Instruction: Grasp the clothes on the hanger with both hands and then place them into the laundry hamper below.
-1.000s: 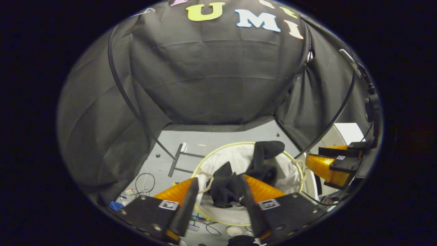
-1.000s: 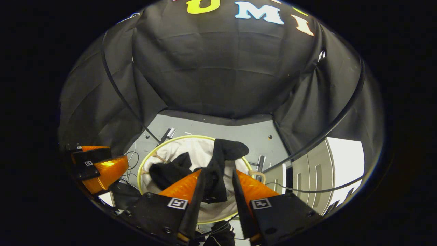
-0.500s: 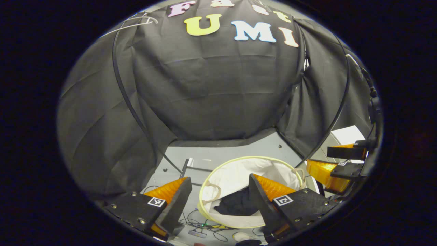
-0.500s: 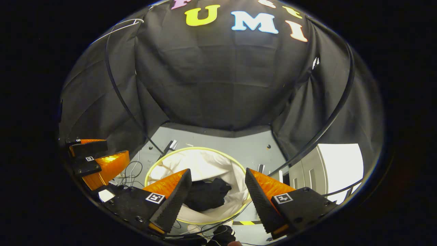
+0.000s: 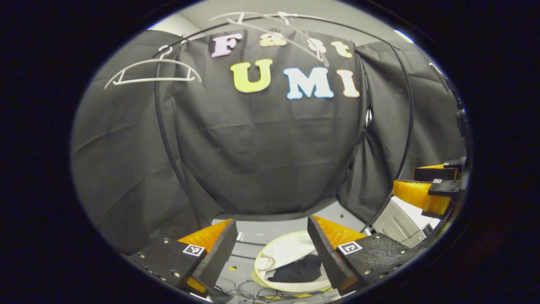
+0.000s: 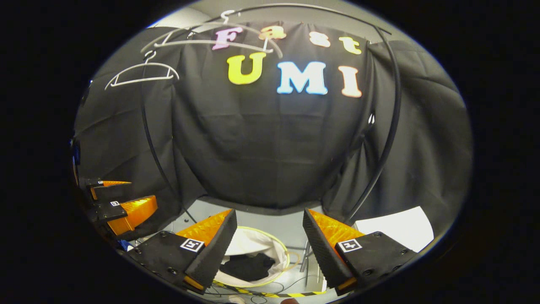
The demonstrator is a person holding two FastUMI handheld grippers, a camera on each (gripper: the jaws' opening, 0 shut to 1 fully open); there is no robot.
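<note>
A black garment (image 5: 298,270) (image 6: 248,266) lies crumpled inside the round white laundry hamper (image 5: 282,252) (image 6: 252,242) on the grey floor. My left gripper (image 5: 272,226) is open with nothing between its fingers, held well above the hamper. My right gripper (image 6: 270,217) is open and empty too, also high over the hamper. In the left gripper view the right gripper (image 5: 430,190) shows at the right edge. In the right gripper view the left gripper (image 6: 116,200) shows at the left edge. Bare white hangers (image 5: 152,74) (image 6: 141,74) hang from the rail up left.
Black cloth walls close the booth on three sides. A curved black rail (image 5: 168,143) (image 6: 386,139) runs down each side. Cables (image 5: 249,291) and yellow-black tape (image 6: 249,291) lie on the floor by the hamper. A white cabinet (image 6: 396,228) stands at the right.
Both grippers opened and let the black garment drop into the hamper, then rose and tilted up, so the hamper sank low in both views and the hangers came into sight.
</note>
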